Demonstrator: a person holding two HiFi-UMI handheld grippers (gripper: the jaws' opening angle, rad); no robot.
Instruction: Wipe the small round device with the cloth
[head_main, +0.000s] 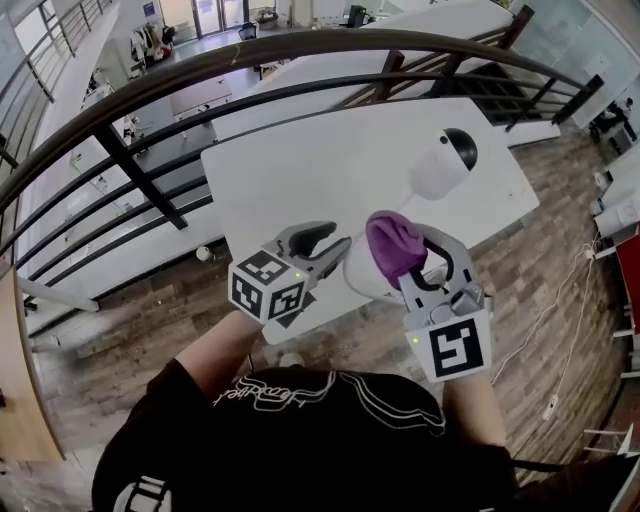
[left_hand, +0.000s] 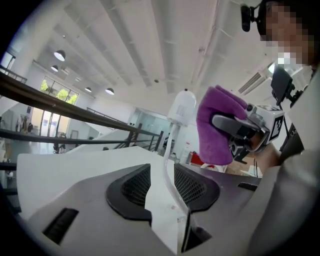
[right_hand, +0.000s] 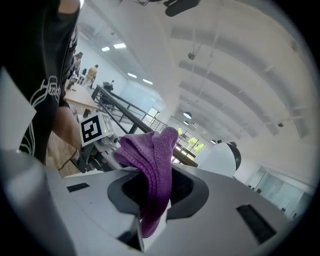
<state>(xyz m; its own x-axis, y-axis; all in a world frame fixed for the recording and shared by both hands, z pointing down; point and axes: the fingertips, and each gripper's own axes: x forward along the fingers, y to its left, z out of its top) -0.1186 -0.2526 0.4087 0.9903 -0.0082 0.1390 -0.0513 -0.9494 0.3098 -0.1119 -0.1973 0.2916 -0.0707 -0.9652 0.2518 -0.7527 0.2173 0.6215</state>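
- Purple cloth (head_main: 395, 245): one piece, clamped between the closed jaws of the right gripper (head_main: 412, 250). A folded bunch stands above the jaw tips.
- White round device (head_main: 440, 165): one unit with a black face, at the near corner of the white table (head_main: 300, 170). Its head lies at 1 o'clock from the cloth in the head view. Its round base (head_main: 362, 272) lies at 8 o'clock, just beside the cloth.
- Grippers: two, each bearing one marker cube (head_main: 268, 287). The left gripper (head_main: 330, 240) sits at 9 o'clock from the cloth. Its jaws stand apart, with the device's thin white stem (left_hand: 167, 150) between them.
- Head view only: the table outline, the dark railing (head_main: 150, 170) at 10 o'clock and the wood floor (head_main: 120, 330).
- Left gripper view only: the stem rising from the jaw gap to the device head at 12 o'clock, with the cloth at 2 o'clock.
- Right gripper view only: the cloth hanging down through the jaw gap, with the device head at 3 o'clock.
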